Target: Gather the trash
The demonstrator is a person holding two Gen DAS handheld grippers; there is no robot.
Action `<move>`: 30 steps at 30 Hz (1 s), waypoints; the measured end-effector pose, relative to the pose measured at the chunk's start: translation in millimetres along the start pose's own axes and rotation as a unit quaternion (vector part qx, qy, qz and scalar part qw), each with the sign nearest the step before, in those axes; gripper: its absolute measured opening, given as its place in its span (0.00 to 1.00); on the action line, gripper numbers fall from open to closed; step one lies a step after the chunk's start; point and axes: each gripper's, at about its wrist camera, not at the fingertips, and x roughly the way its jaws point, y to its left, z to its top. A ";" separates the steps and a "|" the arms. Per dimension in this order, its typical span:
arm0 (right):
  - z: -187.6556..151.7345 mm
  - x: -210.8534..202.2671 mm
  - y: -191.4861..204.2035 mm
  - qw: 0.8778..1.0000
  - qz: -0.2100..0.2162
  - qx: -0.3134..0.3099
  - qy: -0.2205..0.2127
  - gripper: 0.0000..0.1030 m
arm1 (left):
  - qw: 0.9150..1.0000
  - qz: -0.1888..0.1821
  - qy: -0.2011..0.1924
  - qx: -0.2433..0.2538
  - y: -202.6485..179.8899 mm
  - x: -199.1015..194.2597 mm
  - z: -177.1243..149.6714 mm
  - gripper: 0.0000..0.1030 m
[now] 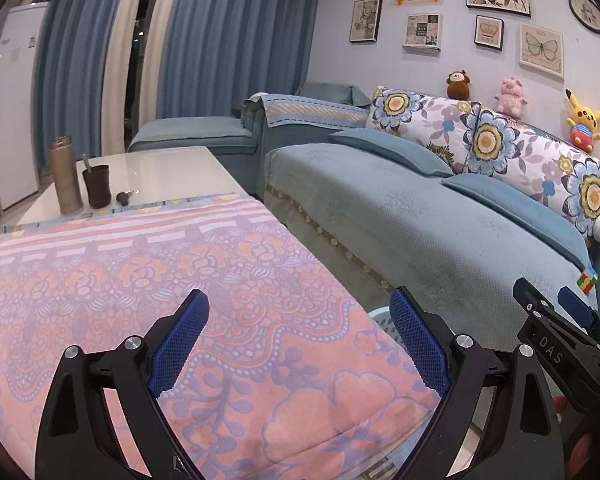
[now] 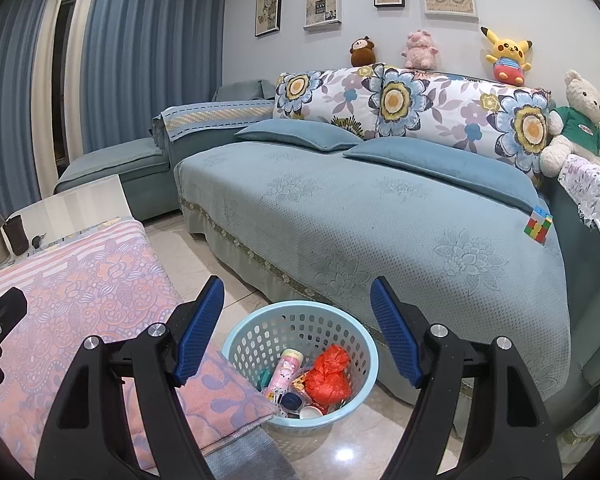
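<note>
A light blue perforated basket (image 2: pixel 352 340) stands on the floor between the table and the sofa. It holds a crumpled red bag (image 2: pixel 329 374), a pink bottle (image 2: pixel 284 372) and other small trash. My right gripper (image 2: pixel 298 330) is open and empty above the basket. My left gripper (image 1: pixel 300 340) is open and empty over the pink patterned tablecloth (image 1: pixel 140 280). Only the basket's rim (image 1: pixel 380 318) shows in the left wrist view. The right gripper (image 1: pixel 556 312) also shows there, at the right edge.
At the table's far end stand a bronze flask (image 1: pixel 65 176), a dark cup (image 1: pixel 97 186) and keys (image 1: pixel 125 197). A blue sofa (image 2: pixel 340 216) carries a colourful cube (image 2: pixel 537 226), cushions and plush toys. The floor (image 2: pixel 204 240) is tiled.
</note>
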 end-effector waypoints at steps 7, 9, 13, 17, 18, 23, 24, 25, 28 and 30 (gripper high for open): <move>0.0 -0.1 -0.5 1.000 0.001 0.000 0.001 0.69 | 1.000 0.002 0.000 0.003 1.3 0.7 0.6 0.86; -0.4 0.0 -0.5 1.000 0.001 0.001 0.001 0.69 | 1.000 0.003 -0.001 0.006 3.1 1.6 1.7 0.87; -0.6 0.1 -0.3 1.000 0.001 0.001 0.001 0.69 | 1.000 0.004 -0.001 0.007 3.6 1.6 1.8 0.87; -0.1 -0.1 -1.1 1.000 0.001 0.001 0.001 0.69 | 1.000 0.004 -0.002 0.008 4.3 1.9 1.8 0.87; -0.4 0.1 -0.8 1.000 0.001 0.001 0.002 0.69 | 1.000 0.004 -0.002 0.008 4.3 1.8 1.8 0.87; 0.1 0.1 -1.0 1.000 0.002 0.001 0.002 0.69 | 1.000 0.009 -0.006 0.016 7.7 4.0 3.1 0.87; -0.4 0.3 -0.2 1.000 0.002 0.001 0.002 0.69 | 1.000 0.009 -0.005 0.018 8.0 4.5 3.7 0.87; -0.4 0.0 -0.6 1.000 0.002 0.001 0.002 0.69 | 1.000 0.009 -0.004 0.020 9.1 6.0 4.3 0.87; -0.8 -0.5 -1.3 1.000 0.002 0.001 0.002 0.69 | 1.000 0.006 -0.002 0.022 12.8 6.8 5.6 0.87; -0.8 -0.5 -1.2 1.000 0.003 0.001 0.002 0.69 | 1.000 0.006 -0.002 0.023 12.3 6.8 5.5 0.86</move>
